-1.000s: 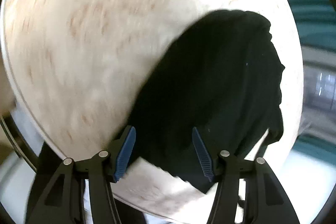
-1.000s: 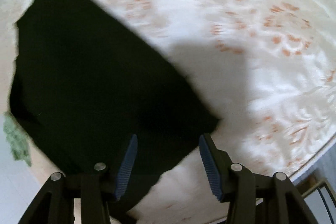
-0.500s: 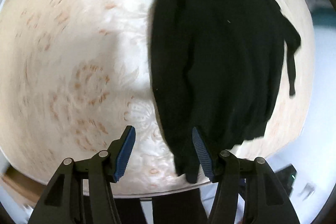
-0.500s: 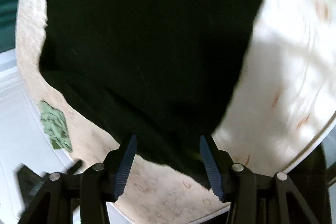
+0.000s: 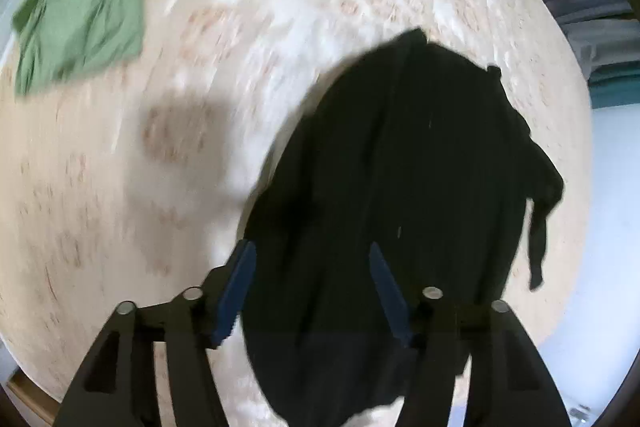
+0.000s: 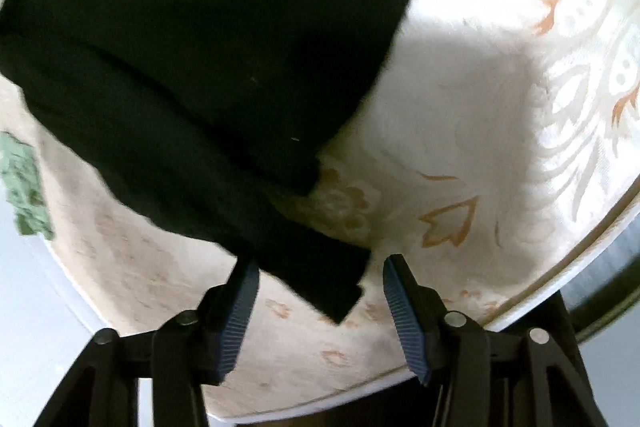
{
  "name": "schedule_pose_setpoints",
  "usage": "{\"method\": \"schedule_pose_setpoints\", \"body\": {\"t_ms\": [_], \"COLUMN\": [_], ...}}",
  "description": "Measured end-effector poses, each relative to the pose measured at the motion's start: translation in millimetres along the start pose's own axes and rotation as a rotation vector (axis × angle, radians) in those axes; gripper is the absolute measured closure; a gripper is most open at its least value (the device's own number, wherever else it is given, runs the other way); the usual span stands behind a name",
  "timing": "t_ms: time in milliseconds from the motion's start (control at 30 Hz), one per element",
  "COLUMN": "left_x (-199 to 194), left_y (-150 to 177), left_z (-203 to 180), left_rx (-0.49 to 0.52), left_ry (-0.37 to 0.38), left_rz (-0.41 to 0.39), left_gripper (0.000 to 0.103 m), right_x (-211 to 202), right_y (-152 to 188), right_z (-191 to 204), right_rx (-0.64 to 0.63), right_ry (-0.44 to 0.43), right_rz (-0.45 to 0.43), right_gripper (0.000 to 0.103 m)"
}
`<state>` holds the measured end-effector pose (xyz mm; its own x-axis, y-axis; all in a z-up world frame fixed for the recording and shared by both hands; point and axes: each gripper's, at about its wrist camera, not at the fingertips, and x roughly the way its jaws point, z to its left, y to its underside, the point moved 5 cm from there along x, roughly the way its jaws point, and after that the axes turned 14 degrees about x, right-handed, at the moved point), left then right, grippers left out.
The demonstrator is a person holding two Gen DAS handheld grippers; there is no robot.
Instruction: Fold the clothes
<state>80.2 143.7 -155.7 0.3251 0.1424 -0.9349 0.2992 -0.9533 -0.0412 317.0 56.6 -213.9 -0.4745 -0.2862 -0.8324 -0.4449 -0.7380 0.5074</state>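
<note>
A black garment lies on a round table covered with a cream floral cloth. In the left wrist view my left gripper is open above the garment's near part, with black fabric between and below the fingers. In the right wrist view the garment fills the upper left, and a narrow sleeve end reaches down between the fingers of my right gripper, which is open and holds nothing.
A folded green cloth lies at the table's far left in the left wrist view; its edge shows at the left of the right wrist view. The table's rim runs close to my right gripper. White floor lies beyond.
Both views have swung over the table. The left gripper now sits over the garment's near part. The right gripper has come lower, with the sleeve end now between its fingers.
</note>
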Motion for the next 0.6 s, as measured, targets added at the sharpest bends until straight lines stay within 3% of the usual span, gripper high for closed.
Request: {"method": "schedule_pose_setpoints", "body": {"t_ms": [33,267,400,467,500,533,567,600], "left_x": [3,27,58,65,69,70,71,71], "left_y": [-10,-61,-73,-73,-74,-73,-73,-73], "left_z": [-4,-22,-35,-33,-32,-29,-26,-20], "left_rx": [0.016,0.096,0.218,0.251,0.266,0.270,0.271,0.267], "left_ry": [-0.034,-0.191,-0.288,-0.331,-0.353,-0.356,-0.355,-0.351], "left_rz": [0.006,-0.028,0.052,0.065,0.070,0.074,0.078,0.077], "left_gripper": [0.037,0.037,0.037,0.049,0.069,0.089,0.095,0.095], "right_x": [3,-1,2,7,7,6,4,1], "right_y": [0,-5,-8,-10,-10,-11,-12,-12], "right_z": [2,2,3,4,5,7,10,14], "right_rx": [0.005,0.043,0.070,0.079,0.078,0.075,0.070,0.065], "right_ry": [0.000,-0.059,-0.075,-0.068,-0.073,-0.084,-0.108,-0.134], "right_rz": [0.009,0.035,0.050,0.059,0.060,0.060,0.062,0.064], "right_gripper": [0.062,0.064,0.063,0.064,0.067,0.082,0.098,0.098]}}
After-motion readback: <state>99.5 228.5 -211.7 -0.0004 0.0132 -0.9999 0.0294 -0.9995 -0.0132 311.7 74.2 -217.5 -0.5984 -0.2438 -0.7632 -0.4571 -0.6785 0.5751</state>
